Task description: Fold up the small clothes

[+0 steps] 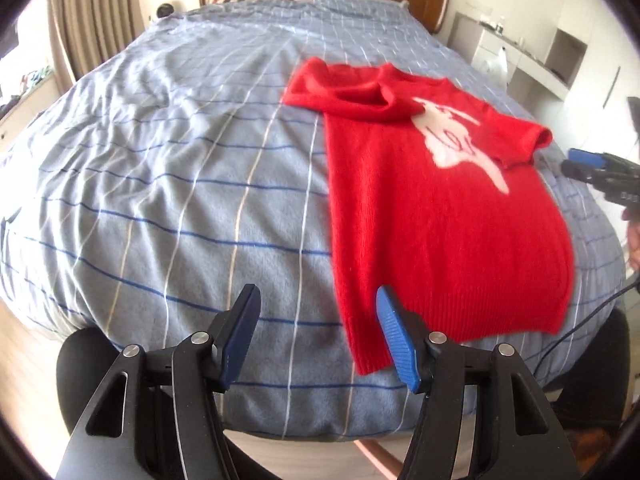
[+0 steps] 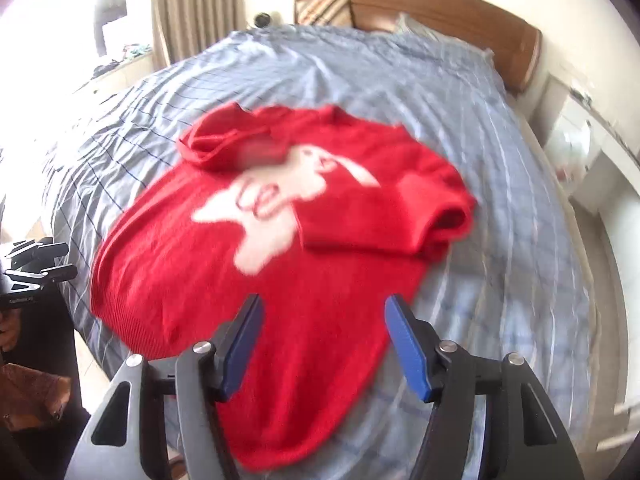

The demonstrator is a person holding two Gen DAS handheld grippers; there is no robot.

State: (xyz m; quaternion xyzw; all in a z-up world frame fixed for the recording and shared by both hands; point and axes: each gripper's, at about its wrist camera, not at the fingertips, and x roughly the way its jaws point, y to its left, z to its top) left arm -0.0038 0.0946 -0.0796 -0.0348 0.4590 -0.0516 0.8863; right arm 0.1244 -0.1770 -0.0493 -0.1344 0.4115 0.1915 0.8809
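- One red knitted sweater (image 1: 436, 216) with a white motif lies spread on the blue-grey checked bedspread (image 1: 180, 184), one sleeve folded across its chest.
- Left tongs (image 1: 318, 334) hover spread apart, empty, just beside its hem corner.
- Right tongs (image 2: 322, 344) hang wide apart, empty, above the sweater's lower half.
- Wooden headboard (image 2: 440, 12) stands far beyond both.

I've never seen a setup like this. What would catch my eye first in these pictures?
The bright red sweater with a white figure on its chest, lying spread on the blue-grey checked bedspread, one sleeve folded across near the collar. Next, two open pairs of blue-padded fingers in the foreground: the left gripper near the sweater's hem, the right gripper over its lower part, neither holding anything.
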